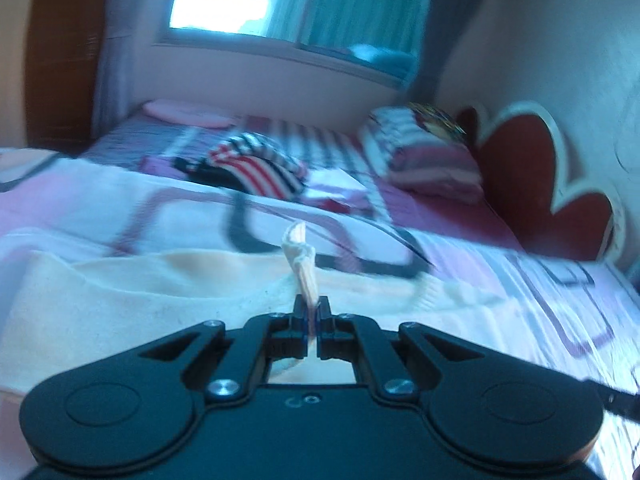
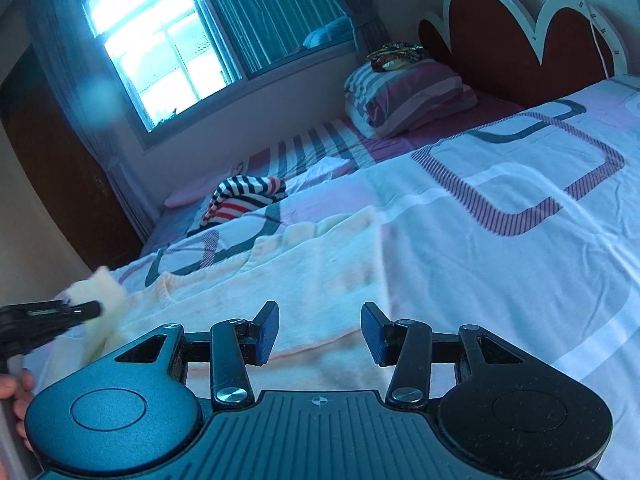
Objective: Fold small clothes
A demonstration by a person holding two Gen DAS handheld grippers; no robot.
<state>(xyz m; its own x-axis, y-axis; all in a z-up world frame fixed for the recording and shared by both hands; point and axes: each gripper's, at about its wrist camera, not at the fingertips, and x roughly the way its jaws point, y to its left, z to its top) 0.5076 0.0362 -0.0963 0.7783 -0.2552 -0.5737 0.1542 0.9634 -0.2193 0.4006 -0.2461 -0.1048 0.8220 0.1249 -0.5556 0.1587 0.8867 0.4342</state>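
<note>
A cream knitted garment (image 2: 304, 268) lies spread on the bed. My left gripper (image 1: 311, 307) is shut on a pinched fold of the cream garment (image 1: 304, 268), which sticks up between its fingers. In the right wrist view the left gripper (image 2: 86, 310) shows at the far left, lifting a corner of the garment. My right gripper (image 2: 320, 330) is open and empty, just above the garment's near edge.
A striped red, white and dark garment (image 2: 244, 198) lies further back on the bed. Folded striped bedding (image 2: 404, 96) sits by the red headboard (image 2: 516, 40). A patterned duvet (image 2: 520, 184) covers the bed. A window (image 2: 160, 52) is behind.
</note>
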